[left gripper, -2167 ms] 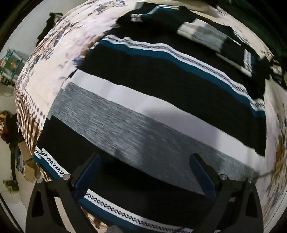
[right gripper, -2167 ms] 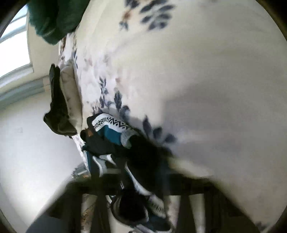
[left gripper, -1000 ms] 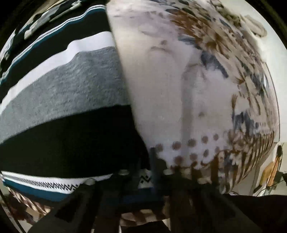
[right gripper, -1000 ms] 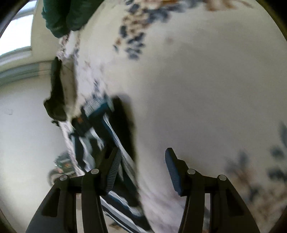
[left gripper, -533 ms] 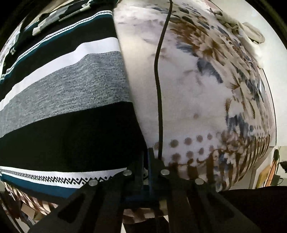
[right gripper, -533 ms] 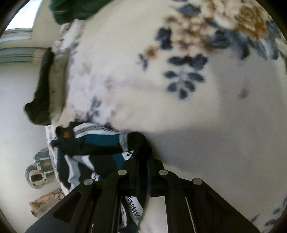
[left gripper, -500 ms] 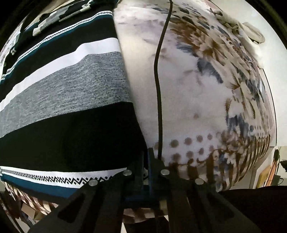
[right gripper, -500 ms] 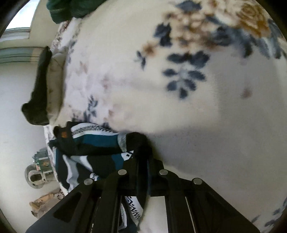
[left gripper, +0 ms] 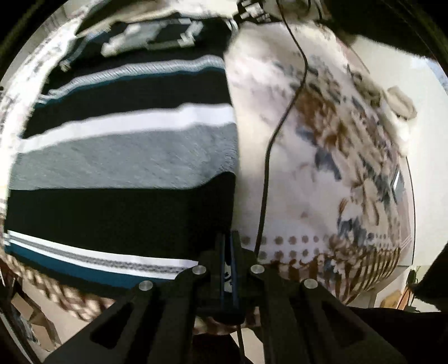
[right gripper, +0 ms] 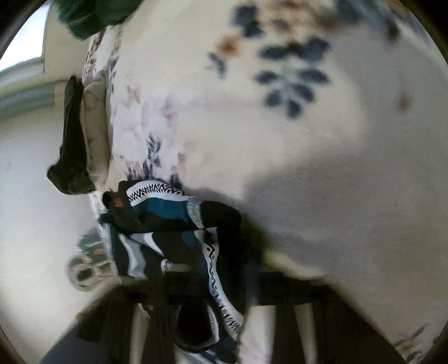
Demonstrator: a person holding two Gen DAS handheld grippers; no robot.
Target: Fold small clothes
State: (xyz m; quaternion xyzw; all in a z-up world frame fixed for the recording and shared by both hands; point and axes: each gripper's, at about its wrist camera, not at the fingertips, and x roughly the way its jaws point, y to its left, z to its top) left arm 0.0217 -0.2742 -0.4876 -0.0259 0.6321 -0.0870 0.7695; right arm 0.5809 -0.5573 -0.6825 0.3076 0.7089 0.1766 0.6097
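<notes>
A knit sweater (left gripper: pixel 120 156) with black, white, grey and teal stripes lies flat on the floral bedspread (left gripper: pixel 322 168), filling the left half of the left wrist view. My left gripper (left gripper: pixel 228 252) is shut on the sweater's near right corner, by the patterned hem, and holds it a little off the bed. The right wrist view is blurred. In it the sweater's other end (right gripper: pixel 168 224) is bunched up, and my right gripper (right gripper: pixel 215 268) is shut on its black edge.
A black cable (left gripper: pixel 268 156) hangs across the bedspread just right of the sweater. In the right wrist view a dark green cloth (right gripper: pixel 92 16) lies at the top left and a dark garment (right gripper: pixel 70 145) drapes over the bed's edge beside a pillow (right gripper: pixel 95 126).
The right gripper's jaws closed onto the sweater's black edge and its view is now blurred. The left gripper rose with the hem corner, so more of the sweater shows.
</notes>
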